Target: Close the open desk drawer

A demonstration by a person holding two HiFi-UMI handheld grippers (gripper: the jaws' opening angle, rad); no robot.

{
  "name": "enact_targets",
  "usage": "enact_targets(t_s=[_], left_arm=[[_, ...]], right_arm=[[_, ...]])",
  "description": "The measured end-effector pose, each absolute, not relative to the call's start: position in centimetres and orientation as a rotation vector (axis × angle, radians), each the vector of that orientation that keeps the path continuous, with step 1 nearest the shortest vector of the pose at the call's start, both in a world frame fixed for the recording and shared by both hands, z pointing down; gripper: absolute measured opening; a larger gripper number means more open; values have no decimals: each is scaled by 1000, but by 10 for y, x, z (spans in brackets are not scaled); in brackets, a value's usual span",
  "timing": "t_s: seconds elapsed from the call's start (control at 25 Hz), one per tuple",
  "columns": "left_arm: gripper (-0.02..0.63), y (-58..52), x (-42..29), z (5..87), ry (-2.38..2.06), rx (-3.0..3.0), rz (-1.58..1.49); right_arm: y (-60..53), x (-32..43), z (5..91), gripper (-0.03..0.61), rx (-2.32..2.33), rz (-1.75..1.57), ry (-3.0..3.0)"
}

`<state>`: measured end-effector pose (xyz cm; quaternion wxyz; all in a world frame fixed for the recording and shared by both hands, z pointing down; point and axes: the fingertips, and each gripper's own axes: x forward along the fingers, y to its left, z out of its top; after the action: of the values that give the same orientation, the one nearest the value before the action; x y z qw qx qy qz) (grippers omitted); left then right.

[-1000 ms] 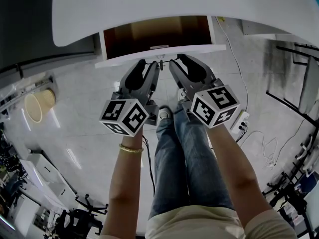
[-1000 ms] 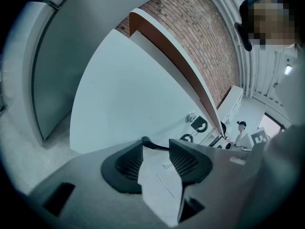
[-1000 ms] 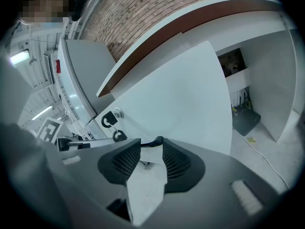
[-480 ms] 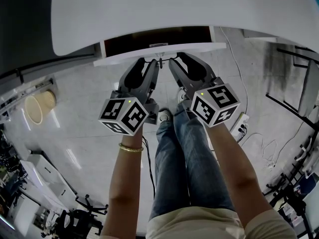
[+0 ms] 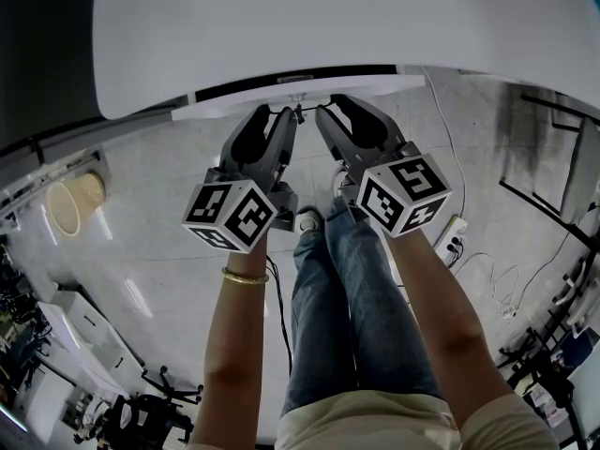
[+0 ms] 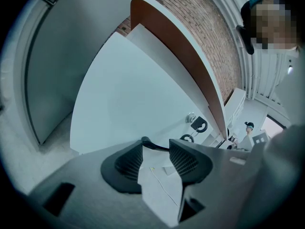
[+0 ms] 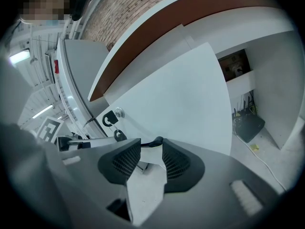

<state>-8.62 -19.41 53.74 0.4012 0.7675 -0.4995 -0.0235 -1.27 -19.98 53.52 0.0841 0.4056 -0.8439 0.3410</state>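
The white drawer front [image 5: 300, 94] lies almost flush under the white desk top [image 5: 328, 26]; only a thin dark slit shows above it. My left gripper [image 5: 284, 113] and right gripper [image 5: 328, 112] stand side by side with their tips at the drawer front, either side of its lock. In the left gripper view the drawer front [image 6: 133, 104] fills the middle; my left gripper [image 6: 156, 149] is open with nothing between its pads, and the lock with hanging keys [image 6: 193, 119] sits to its right. My right gripper [image 7: 151, 149] is likewise open and empty against the drawer front [image 7: 181, 104].
The person's legs [image 5: 347, 298] stand right below the grippers. A tan bin [image 5: 70, 200] sits on the floor at left, a power strip [image 5: 452, 232] with cables at right. Under the desk a black router [image 7: 248, 125] rests in a side compartment.
The drawer has slid in under the desk; its brown inside has shrunk to a thin dark slit. Both grippers have moved forward with the drawer front.
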Motion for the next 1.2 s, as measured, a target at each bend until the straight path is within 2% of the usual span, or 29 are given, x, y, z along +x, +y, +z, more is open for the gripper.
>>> enact_targets(t_s=[1.2], left_arm=[[175,-248,-91,536,-1288,1942,-77]], right_arm=[[-253,-17,534,148,1187,944,-2550]])
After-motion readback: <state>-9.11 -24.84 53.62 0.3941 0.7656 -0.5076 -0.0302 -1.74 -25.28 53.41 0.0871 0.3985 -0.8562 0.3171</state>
